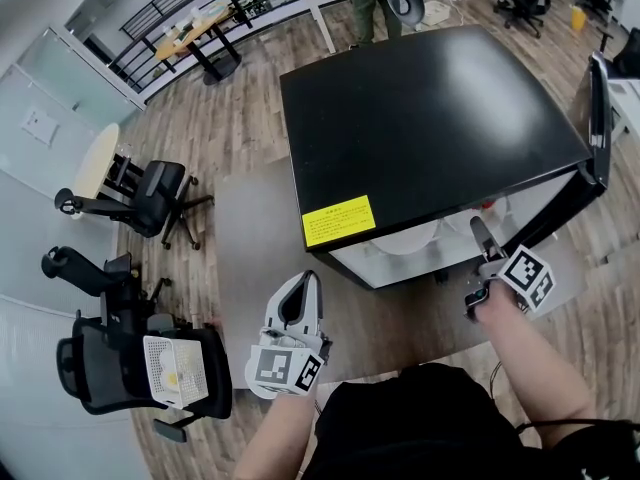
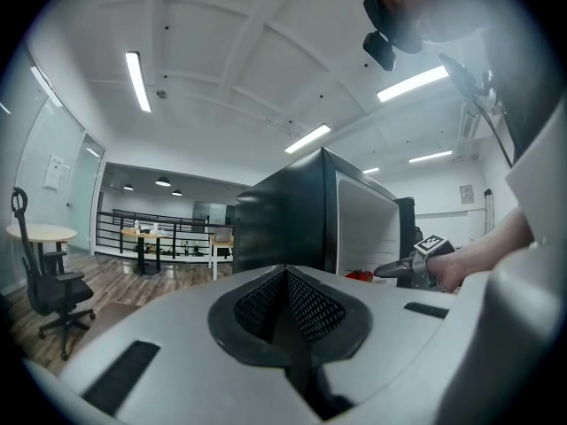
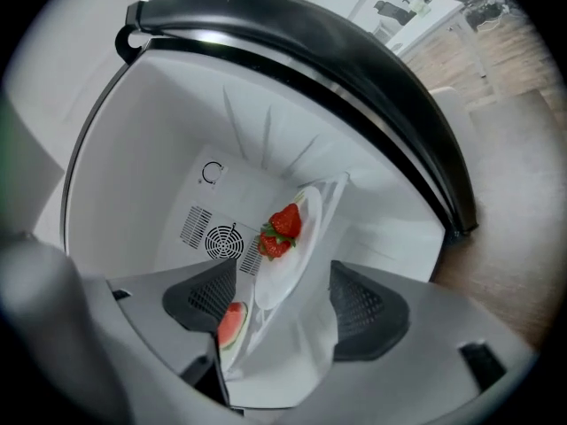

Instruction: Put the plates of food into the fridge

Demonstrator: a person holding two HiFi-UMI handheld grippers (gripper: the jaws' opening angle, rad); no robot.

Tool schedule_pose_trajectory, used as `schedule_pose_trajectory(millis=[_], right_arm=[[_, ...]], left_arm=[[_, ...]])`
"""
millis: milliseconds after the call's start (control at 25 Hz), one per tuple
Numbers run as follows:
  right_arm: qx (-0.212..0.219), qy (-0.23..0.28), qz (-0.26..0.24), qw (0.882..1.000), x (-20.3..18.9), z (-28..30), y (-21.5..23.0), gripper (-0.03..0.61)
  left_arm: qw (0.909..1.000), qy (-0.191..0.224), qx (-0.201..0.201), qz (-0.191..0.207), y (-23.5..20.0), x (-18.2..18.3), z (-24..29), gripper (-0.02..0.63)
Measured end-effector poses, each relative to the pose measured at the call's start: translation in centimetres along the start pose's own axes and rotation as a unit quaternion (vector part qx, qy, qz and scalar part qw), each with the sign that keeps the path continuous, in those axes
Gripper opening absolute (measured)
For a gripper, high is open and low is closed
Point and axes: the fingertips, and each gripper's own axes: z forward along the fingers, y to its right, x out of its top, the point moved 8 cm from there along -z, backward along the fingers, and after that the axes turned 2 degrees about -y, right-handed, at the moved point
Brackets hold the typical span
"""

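1. Right gripper (image 3: 283,283) reached into the open fridge (image 1: 430,128); its jaws stood apart, pads clear of the strawberry plate (image 3: 276,280) between them.
2. That plate appeared to rest on the shelf inside, just beside a watermelon plate (image 3: 229,328).
3. Left gripper (image 2: 285,304), jaws closed on nothing, was held level beside the fridge.
4. Likely hazard: a skewed pull-back could catch a pad on the rim, dragging the plate outward and rolling the strawberries (image 3: 282,228) off.
5. Second hazard: a sideways drift could knock the watermelon plate (the nearer jaw lay close to it).
6. The door (image 1: 600,118) stood open; closing it remained to be done.
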Motion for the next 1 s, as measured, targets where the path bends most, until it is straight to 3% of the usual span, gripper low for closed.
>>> schedule_pose_trajectory(millis=[360, 400, 520, 560, 760, 1000], right_arm=[[0.042, -0.025, -0.066, 0.997, -1.8, -0.8, 1.0, 0.321], [0.042, -0.026, -0.079, 0.996, -2.0, -1.0, 1.1, 0.302], [0.048, -0.021, -0.084, 0.995, -3.0, -1.7, 1.2, 0.148], [0.046, -0.018, -0.088, 0.995, -3.2, -1.9, 1.2, 0.133], [0.056, 0.001, -0.085, 0.995, -4.4, -2.2, 0.9, 0.133], [0.085, -0.016, -0.052, 0.995, -7.2, -2.0, 0.2, 0.133]], left_arm=[[0.9999, 0.002, 0.011, -0.002, 0.2, 0.0, -1.5, 0.003], [0.9999, 0.002, 0.010, -0.003, 0.4, -0.1, -1.7, 0.003], [1.0000, -0.001, 0.007, 0.004, 0.7, -0.3, -2.3, 0.003], [0.9999, -0.006, 0.006, 0.009, 0.7, -0.3, -2.6, 0.003], [0.9995, -0.021, 0.007, 0.021, 0.2, -0.8, -4.1, 0.003], [0.9999, 0.014, -0.002, -0.007, -1.5, -0.6, -7.1, 0.003]])
